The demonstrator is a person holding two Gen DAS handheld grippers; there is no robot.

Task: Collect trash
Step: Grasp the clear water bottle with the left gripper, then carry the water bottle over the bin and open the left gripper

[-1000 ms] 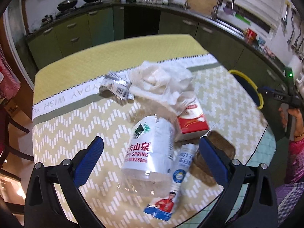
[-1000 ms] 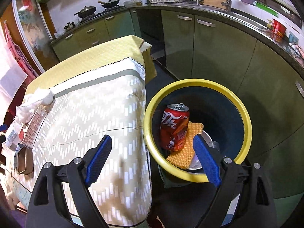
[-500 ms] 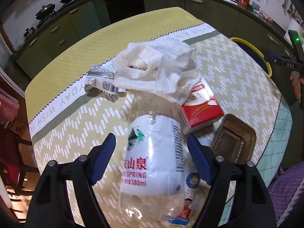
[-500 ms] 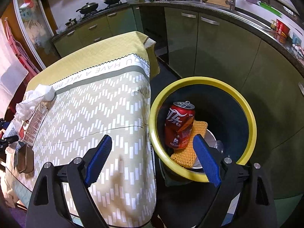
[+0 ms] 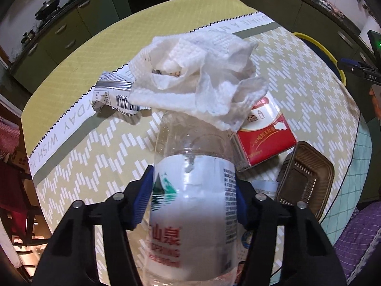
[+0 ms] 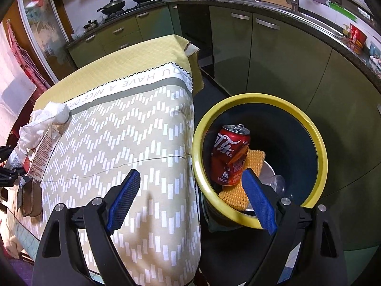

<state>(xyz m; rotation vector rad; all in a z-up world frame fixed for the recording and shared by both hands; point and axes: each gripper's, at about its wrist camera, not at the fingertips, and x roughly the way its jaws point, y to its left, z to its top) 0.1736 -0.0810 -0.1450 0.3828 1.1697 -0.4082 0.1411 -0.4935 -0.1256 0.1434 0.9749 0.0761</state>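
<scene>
Left gripper [image 5: 193, 196]: jaws closing, ribbed blue pads against the clear, white-labelled plastic bottle [image 5: 190, 190].
Right gripper [image 6: 190, 200]: jaws wide open, nothing between them.

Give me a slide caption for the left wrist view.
Left gripper closing around the clear water bottle.

red can [image 6: 230, 156], yellow-rimmed bin [image 6: 319, 147] (dark inside)

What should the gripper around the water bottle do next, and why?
Probably finish squeezing, then lift. The left gripper has its jaws closing on the plastic bottle, which lies between them on the table. The crumpled paper towel drapes over its far end, so lift gently.
</scene>
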